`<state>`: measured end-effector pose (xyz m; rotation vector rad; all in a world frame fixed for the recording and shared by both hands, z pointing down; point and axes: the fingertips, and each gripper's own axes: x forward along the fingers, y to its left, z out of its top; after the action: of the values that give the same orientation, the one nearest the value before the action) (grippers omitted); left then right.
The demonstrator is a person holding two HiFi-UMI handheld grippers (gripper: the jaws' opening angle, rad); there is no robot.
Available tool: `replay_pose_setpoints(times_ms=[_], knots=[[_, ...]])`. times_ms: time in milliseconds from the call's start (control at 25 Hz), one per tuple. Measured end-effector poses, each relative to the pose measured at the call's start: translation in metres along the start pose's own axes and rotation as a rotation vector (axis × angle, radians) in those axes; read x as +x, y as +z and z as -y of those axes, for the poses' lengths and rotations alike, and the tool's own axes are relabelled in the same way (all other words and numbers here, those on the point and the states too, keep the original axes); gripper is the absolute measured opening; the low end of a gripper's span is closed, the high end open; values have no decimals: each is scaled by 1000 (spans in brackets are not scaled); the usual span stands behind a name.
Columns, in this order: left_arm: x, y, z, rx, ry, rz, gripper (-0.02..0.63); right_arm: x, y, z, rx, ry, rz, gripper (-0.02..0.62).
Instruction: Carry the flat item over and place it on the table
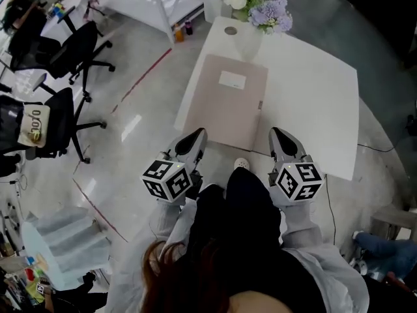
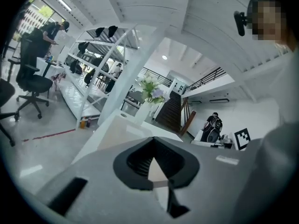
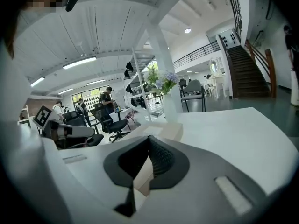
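A flat beige box with a white label lies on the white table, its near edge close to the table's front edge. My left gripper hangs shut just short of the box's near left corner, with nothing between its jaws. To the right of the box's near right corner, over the table's front edge, my right gripper also looks shut and empty. The left gripper view shows the box ahead on the table. The right gripper view shows the box ahead and slightly left.
A vase of flowers stands at the table's far edge behind the box. Black office chairs and a white shelf rack stand on the floor to the left, beside a red tape line. People stand far off.
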<state>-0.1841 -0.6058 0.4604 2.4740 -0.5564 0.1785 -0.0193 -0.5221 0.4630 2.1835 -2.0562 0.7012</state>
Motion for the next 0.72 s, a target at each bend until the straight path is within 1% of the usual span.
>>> replay_pose_setpoints(times_ms=[160, 280, 480, 720], knots=[[-11, -11, -1, 75, 7, -36, -2, -18, -12, -8, -3, -34, 9, 9], [-16, -18, -1, 101, 2, -57, -2, -29, -22, -14, -1, -56, 10, 9], [-28, -25, 6, 99, -19, -67, -2, -46, -32, -29, 5, -68, 12, 9], [-39, -27, 12, 94, -19, -68, -2, -60, -33, -37, 8, -73, 23, 9]])
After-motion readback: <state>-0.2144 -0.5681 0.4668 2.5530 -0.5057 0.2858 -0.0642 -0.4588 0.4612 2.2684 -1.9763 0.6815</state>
